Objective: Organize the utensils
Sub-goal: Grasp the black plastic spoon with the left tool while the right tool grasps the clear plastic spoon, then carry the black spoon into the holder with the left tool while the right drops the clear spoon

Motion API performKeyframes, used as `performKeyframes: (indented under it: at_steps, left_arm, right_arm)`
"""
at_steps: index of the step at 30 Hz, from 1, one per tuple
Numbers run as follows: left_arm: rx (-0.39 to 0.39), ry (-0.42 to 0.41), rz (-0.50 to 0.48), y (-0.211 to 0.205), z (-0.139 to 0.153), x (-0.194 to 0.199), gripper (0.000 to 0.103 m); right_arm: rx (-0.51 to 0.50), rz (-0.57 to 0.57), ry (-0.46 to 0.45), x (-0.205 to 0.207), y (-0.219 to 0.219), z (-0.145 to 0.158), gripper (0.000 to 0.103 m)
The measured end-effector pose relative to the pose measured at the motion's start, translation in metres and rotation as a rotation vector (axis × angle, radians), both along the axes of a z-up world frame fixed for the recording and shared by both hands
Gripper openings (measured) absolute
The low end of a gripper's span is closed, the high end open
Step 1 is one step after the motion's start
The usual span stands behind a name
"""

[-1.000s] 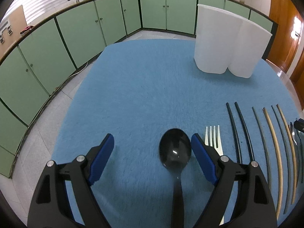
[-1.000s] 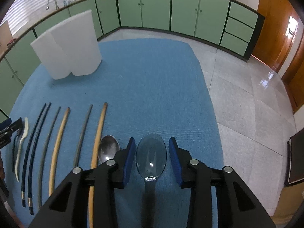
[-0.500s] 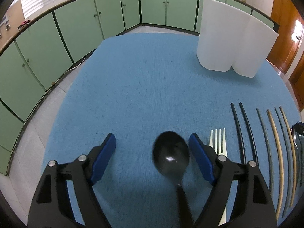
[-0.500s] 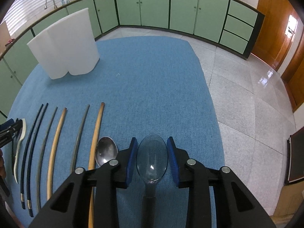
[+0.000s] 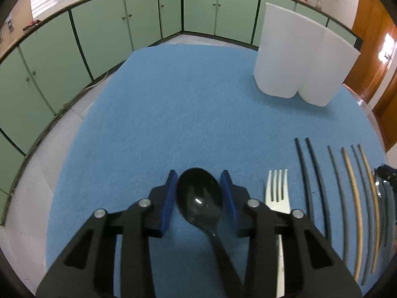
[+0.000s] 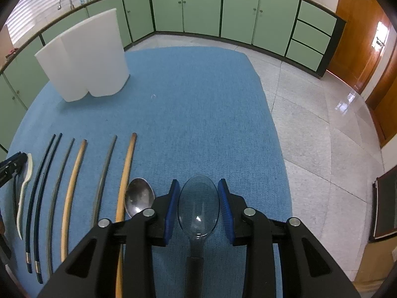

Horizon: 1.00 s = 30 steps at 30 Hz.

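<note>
The left gripper (image 5: 199, 193) had just been closing its jaws, which now hugged the bowl of a black spoon (image 5: 198, 196) just left of the white fork (image 5: 277, 193) on the blue worktop (image 5: 173, 114). The right gripper (image 6: 198, 203) stood narrowed, jaws against a clear spoon (image 6: 198, 206), right of that fork (image 6: 24, 188) beyond the chopsticks (image 6: 72, 186) and the metal spoon (image 6: 137, 196).

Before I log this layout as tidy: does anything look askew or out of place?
Mostly neat. The chopsticks lie in a parallel row. Only the black spoon looks askew: its handle slants right between the left gripper pads, towards the fork.
</note>
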State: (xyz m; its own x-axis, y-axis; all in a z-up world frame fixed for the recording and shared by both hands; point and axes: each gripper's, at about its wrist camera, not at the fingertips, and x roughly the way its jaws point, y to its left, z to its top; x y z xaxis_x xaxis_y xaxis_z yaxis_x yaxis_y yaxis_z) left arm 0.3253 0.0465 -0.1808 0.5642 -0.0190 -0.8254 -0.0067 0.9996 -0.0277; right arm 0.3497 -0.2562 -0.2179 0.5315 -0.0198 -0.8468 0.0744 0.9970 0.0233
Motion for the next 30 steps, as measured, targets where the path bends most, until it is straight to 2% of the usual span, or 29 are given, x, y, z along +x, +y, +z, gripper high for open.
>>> performKeyframes:
  at_steps: [1, 4, 10, 16, 22, 30]
  left_arm:
    - [-0.028, -0.005, -0.008, 0.001, 0.002, 0.0, 0.034]
    - [-0.041, -0.038, -0.025, 0.001, 0.008, -0.006, 0.034]
    - [-0.044, -0.219, -0.066, -0.002, 0.045, -0.032, 0.034]
    - [-0.049, -0.366, -0.067, -0.005, 0.083, -0.046, 0.034]
    - [-0.056, -0.473, -0.081, -0.008, 0.114, -0.046, 0.034]
    - [-0.067, -0.591, -0.115, -0.036, 0.144, -0.015, 0.034]
  right_arm:
    - [0.007, 0.002, -0.014, -0.002, 0.0, 0.003, 0.032]
    - [0.023, 0.007, -0.068, -0.012, -0.002, 0.015, 0.032]
    - [0.055, 0.027, -0.205, -0.033, -0.003, 0.054, 0.032]
    - [0.062, 0.048, -0.34, -0.047, -0.003, 0.105, 0.031]
    - [0.087, 0.072, -0.423, -0.048, 0.0, 0.136, 0.031]
    - [0.125, 0.104, -0.49, -0.02, 0.006, 0.162, 0.031]
